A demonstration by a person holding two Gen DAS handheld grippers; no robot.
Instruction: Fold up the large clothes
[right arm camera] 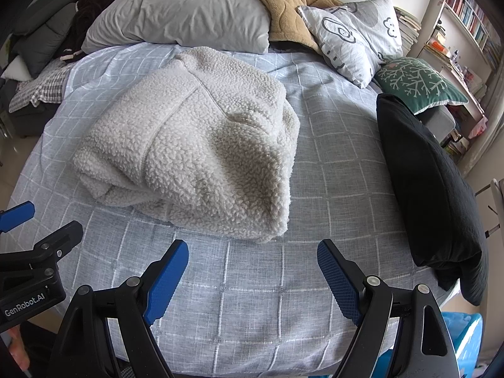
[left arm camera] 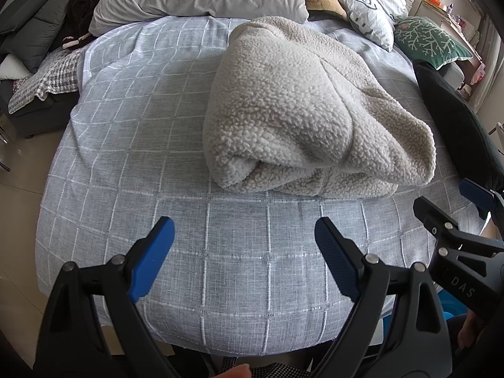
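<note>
A cream fleece garment (left arm camera: 308, 110) (right arm camera: 195, 145) lies folded into a thick bundle on the grey checked bedspread (left arm camera: 157, 145) (right arm camera: 330, 189). My left gripper (left arm camera: 244, 230) hovers over the bed's near edge, short of the bundle, its blue pads wide apart with nothing between them. My right gripper (right arm camera: 252, 252) stands the same way, open and empty, just in front of the bundle's near corner. Each gripper shows at the side of the other's view: the right gripper (left arm camera: 447, 201) at the right edge, the left gripper (right arm camera: 44, 220) at the left edge.
A black cushion (right arm camera: 434, 182) (left arm camera: 456, 119) lies along the bed's right side. Behind the bundle are a grey pillow (right arm camera: 189, 22), a tan blanket (right arm camera: 283, 3), a printed pillow (right arm camera: 352, 37) and a green cushion (right arm camera: 415, 82). Dark clothes (left arm camera: 41, 22) pile at the left.
</note>
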